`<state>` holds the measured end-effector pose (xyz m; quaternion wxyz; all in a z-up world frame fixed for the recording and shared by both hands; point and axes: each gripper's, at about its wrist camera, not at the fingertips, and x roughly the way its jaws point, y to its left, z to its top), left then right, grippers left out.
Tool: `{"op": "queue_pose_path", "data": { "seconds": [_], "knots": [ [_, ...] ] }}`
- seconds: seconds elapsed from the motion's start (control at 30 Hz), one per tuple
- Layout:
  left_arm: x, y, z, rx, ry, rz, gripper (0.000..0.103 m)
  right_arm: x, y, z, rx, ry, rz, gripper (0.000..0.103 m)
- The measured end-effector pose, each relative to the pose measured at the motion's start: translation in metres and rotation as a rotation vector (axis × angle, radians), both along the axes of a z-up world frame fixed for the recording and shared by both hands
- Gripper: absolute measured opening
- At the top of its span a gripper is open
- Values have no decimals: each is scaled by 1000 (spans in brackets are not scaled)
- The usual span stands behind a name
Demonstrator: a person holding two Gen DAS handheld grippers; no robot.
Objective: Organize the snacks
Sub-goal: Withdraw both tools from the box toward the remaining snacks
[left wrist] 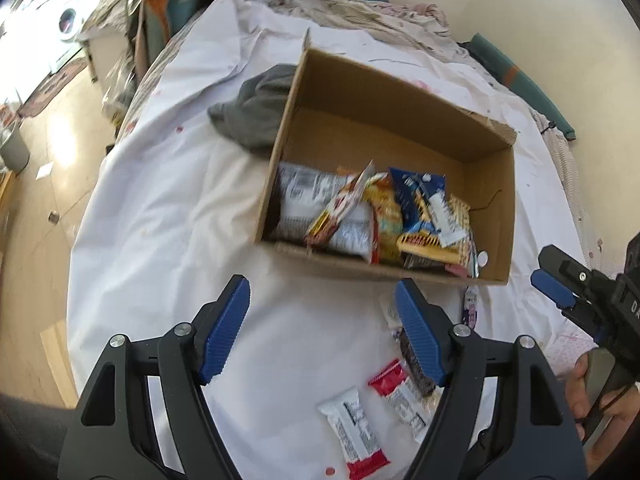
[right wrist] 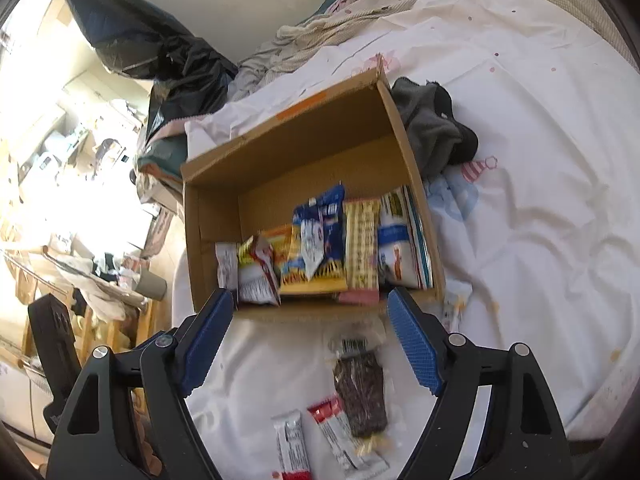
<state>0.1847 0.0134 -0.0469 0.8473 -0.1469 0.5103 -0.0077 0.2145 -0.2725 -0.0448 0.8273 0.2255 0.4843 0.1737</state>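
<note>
- While packets remain on the sheet, left wrist view: left gripper (left wrist: 322,328) agape, empty; cardboard box (left wrist: 496,184) ahead, part filled; white-and-red bar (left wrist: 354,428) below. Advice: descend squarely, pinch mid-wrapper.
- Right wrist view: right gripper (right wrist: 310,338) spread, nothing held; dark snack packet (right wrist: 360,392) lies between fingers, before box. Advice: grasp across its narrow width.

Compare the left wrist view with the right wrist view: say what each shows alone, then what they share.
Only the left wrist view shows the right gripper and the hand holding it, plus a washing machine.

Only the right wrist view shows a black bag against the wall and orange tape on the box.

Both show the cardboard box holding snacks, a grey cloth beside it, and loose snack bars on the white sheet near the open jaws.
</note>
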Motion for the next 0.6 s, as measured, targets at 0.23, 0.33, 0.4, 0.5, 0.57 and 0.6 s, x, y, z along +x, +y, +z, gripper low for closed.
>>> {"op": "queue_pose_path", "data": {
  "seconds": [0.23,0.33,0.4,0.5,0.57,0.6],
  "knots": [
    [-26,2,-21,14,81,47,72,-21,0,-12,-22,50,-6,82],
    [-37,2,-33,21,141,87,72,-29,-1,-16,-36,67,-13,82],
    [-42,1,-39,-3,180,114,72,-33,-4,-19,-41,79,-21,82],
    [-53,-4,-46,-41,220,147,72,-38,-10,-22,-43,95,-40,82],
    [-62,-11,-51,-28,238,159,72,-39,-13,-24,-41,106,-49,82],
    [-67,-16,-55,-22,248,163,72,-39,-15,-25,-40,113,-53,82]
  ]
}}
